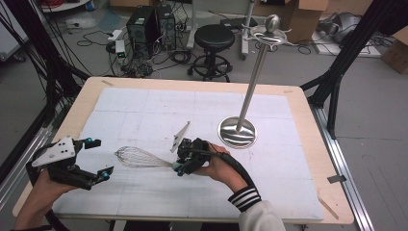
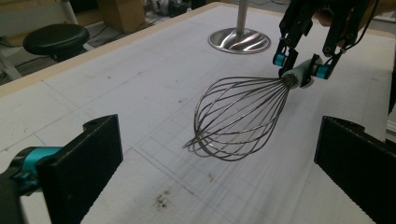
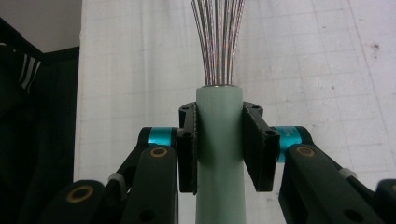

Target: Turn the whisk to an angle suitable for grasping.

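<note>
1 whisk (image 1: 137,157) on counter (image 1: 298,103), handle pinched in R gripper (image 1: 179,162); wire end lay ahead of L gripper (image 1: 98,159), jaws spread, empty. 1 steel stand (image 1: 237,131) behind R gripper.

Whisk (image 1: 139,157), wire balloon head, pale green handle.
Lower centre-left of the high view; lies near-level above the white mat, wires pointing left, handle clamped at right.

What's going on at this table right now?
A person works with a gripper in each hand. The right gripper is shut on the pale green handle of a wire whisk, holding it low over the white mat. The left gripper waits open, facing the whisk's wires. A steel stand sits farther back.
</note>
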The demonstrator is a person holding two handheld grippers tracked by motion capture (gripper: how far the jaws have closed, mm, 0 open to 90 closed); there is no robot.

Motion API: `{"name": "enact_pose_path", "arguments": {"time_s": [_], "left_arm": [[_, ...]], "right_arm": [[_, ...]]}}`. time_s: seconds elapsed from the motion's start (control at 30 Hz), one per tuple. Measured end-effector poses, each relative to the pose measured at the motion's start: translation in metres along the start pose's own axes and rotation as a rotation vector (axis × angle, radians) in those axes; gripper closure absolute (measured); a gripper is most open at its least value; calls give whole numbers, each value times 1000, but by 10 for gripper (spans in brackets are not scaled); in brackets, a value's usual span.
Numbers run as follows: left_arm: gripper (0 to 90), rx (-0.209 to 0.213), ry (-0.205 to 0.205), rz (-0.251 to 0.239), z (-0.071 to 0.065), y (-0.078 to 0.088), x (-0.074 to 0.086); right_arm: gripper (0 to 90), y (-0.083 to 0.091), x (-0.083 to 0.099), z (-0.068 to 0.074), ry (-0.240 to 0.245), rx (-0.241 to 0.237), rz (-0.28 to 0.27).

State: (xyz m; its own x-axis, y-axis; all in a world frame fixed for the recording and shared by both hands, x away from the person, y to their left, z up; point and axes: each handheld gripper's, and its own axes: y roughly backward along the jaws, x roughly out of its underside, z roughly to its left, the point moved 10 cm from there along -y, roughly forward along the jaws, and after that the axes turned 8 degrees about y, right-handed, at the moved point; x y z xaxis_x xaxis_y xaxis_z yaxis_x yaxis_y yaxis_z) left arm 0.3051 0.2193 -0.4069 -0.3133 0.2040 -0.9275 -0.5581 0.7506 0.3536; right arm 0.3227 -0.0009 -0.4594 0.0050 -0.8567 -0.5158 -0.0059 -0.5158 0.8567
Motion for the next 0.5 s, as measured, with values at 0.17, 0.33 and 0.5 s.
{"name": "enact_pose_path", "arguments": {"time_s": [0.17,0.33,0.5], "left_arm": [[17,1,-3,2,0,1,0],[17,2,-6,4,0,1,0],[17,2,-5,5,0,1,0]], "right_arm": [[694,-13,-3,2,-12,-5,-24],[694,-22,-8,3,-2,-12,-51],[694,-31,-9,7,21,-16,-23]]}}
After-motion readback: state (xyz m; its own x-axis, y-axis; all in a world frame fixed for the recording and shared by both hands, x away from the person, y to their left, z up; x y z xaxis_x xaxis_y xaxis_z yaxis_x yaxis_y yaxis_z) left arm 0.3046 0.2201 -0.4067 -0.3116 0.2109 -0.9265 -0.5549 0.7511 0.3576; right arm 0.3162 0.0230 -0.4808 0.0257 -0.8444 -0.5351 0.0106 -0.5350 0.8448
